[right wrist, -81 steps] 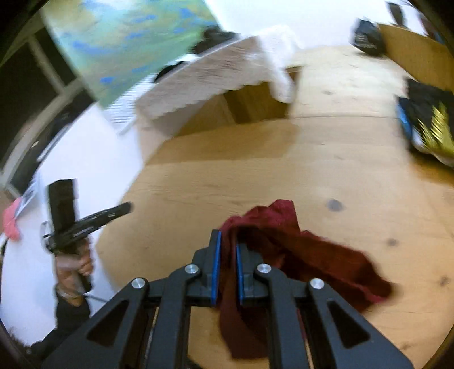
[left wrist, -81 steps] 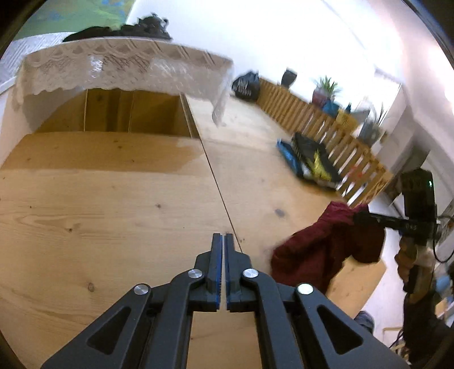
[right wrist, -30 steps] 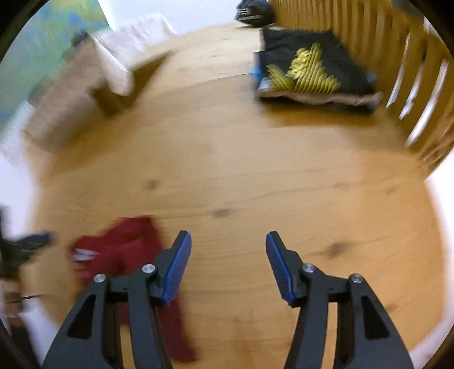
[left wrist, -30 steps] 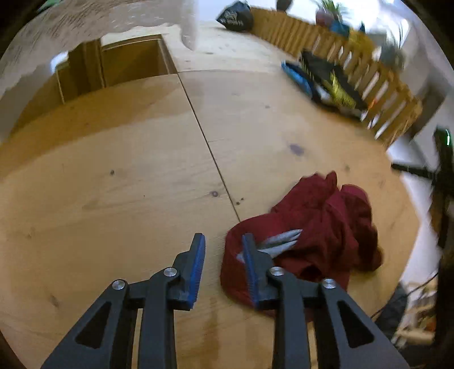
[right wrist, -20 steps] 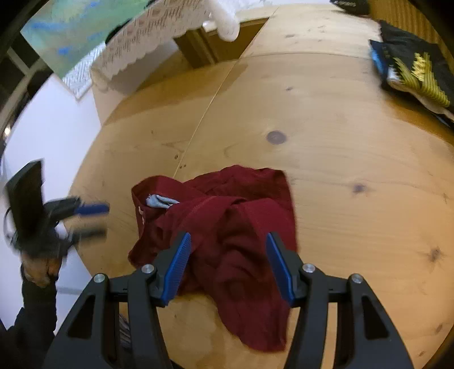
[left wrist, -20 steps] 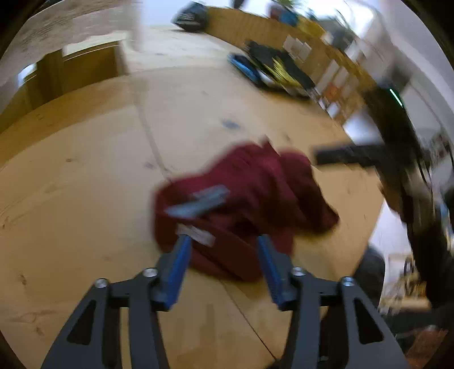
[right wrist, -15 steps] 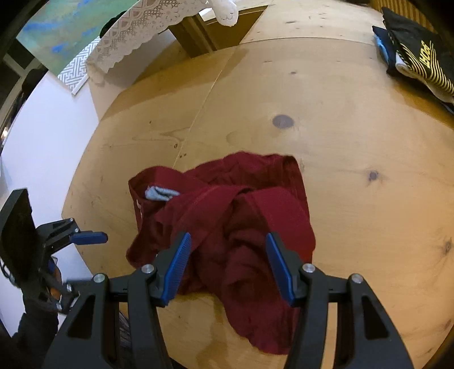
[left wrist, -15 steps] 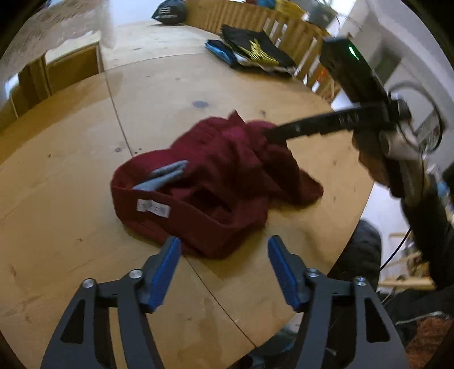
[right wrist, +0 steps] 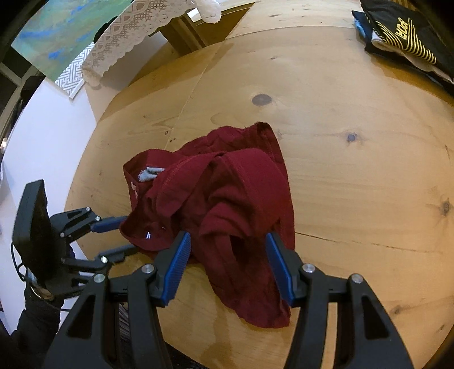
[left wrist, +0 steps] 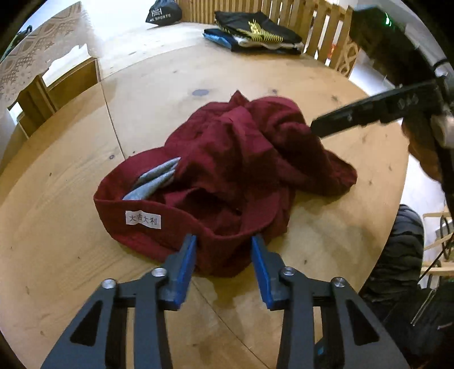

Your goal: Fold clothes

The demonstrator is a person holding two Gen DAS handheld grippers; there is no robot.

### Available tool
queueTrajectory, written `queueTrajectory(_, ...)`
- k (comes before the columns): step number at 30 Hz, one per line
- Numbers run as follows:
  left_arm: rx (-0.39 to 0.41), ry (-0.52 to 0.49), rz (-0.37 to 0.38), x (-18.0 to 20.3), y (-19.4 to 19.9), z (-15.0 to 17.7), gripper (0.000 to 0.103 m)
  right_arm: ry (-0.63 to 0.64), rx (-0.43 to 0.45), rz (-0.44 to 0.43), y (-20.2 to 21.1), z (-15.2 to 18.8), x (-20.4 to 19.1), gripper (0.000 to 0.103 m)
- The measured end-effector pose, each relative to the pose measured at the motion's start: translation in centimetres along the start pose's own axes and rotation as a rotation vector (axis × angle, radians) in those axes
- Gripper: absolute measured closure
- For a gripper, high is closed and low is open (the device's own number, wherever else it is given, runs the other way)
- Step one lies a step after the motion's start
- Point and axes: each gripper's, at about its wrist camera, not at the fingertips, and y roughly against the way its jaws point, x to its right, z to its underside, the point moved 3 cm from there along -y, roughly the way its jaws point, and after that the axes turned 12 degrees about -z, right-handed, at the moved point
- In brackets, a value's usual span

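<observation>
Your crumpled dark red garment (left wrist: 227,170) lies near the table's (left wrist: 56,198) near edge, waistband toward your left gripper (left wrist: 224,241), its white label (left wrist: 143,219) reading 大吉大利. No clear long axis shows. Both tools are spread: the left straddles the waistband hem, your right gripper (right wrist: 228,238) a loose fold. A folded black-and-yellow garment (left wrist: 255,37) sits at the far edge; a black bag (left wrist: 164,12) reads SPORTS.

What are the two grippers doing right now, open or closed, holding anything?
Left gripper: open, empty, at the waistband edge of the red garment.
Right gripper: open, empty, over the same garment.
</observation>
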Motion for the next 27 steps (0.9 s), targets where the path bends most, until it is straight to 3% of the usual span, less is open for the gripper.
queueTrajectory(2, 0.021, 0.001, 0.002, -0.3, 0.3, 0.1, 0.097, -0.013, -0.001, -0.001, -0.3, 0.1, 0.3, 0.048)
queueTrajectory(9, 0.104, 0.160, 0.112, -3.7, 1.8, 0.1, 0.098, 0.008, 0.013, -0.001, -0.4, -0.4, 0.1, 0.048)
queueTrajectory(14, 0.257, 0.410, 0.126, -10.5, 6.9, 3.1, 0.098, 0.111, 0.036, 0.057, 1.0, -2.0, -1.1, 0.048)
queueTrajectory(19, 0.167, 0.564, 0.047, -15.7, 5.2, 8.3, 0.098, 0.156, -0.003, 0.083, -0.6, -3.7, -1.8, 0.048)
queueTrajectory(27, 0.141, 0.558, 0.035, -16.1, 4.3, 9.8, 0.098, 0.323, -0.087, 0.000, -6.6, -5.6, -8.2, 0.049)
